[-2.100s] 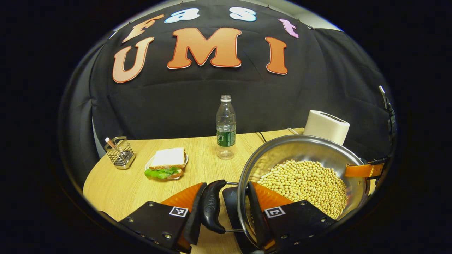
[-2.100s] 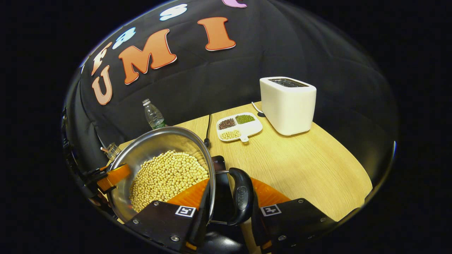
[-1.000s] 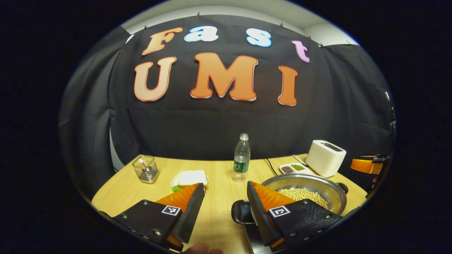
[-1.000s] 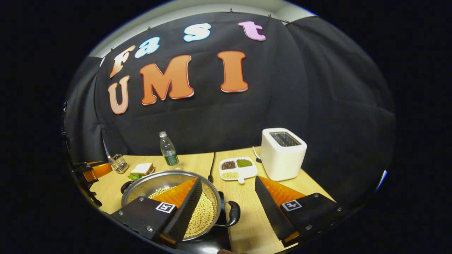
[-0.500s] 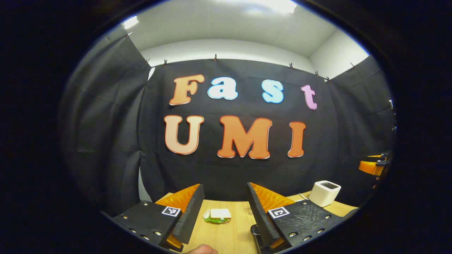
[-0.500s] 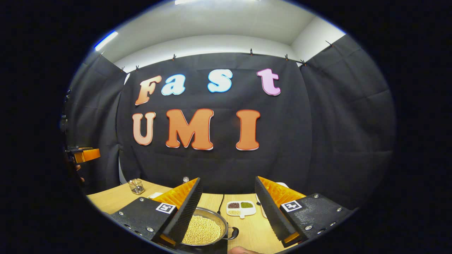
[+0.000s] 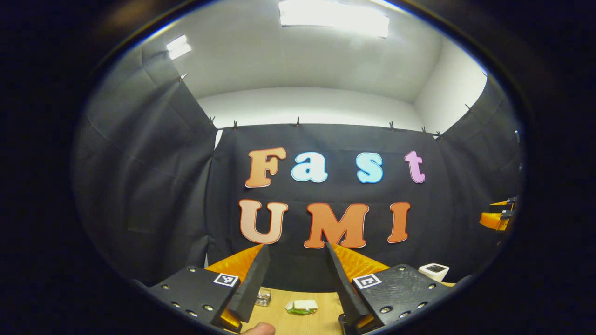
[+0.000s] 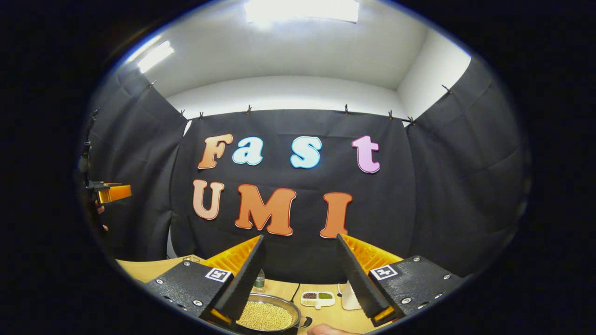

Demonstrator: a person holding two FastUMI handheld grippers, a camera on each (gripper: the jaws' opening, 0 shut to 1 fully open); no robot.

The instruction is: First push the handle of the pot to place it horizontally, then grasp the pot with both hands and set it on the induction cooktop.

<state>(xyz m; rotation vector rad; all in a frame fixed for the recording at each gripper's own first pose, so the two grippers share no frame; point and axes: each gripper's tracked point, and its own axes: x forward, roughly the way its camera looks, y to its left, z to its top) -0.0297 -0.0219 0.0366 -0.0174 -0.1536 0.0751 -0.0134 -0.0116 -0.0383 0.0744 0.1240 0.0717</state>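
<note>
Pot (image 8: 267, 315) of beans sits released below, probably on the cooktop, hidden here; left gripper (image 7: 292, 274) and right gripper (image 8: 300, 270) gape empty.

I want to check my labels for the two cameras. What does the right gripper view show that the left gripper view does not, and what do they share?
Right gripper view: the pot of beans, a divided tray and a bottle, beyond the open right tool. Left gripper view: a sandwich and a wire holder, beyond the open left tool. Shared: the wooden table, the white toaster and the black cloth wall.
</note>
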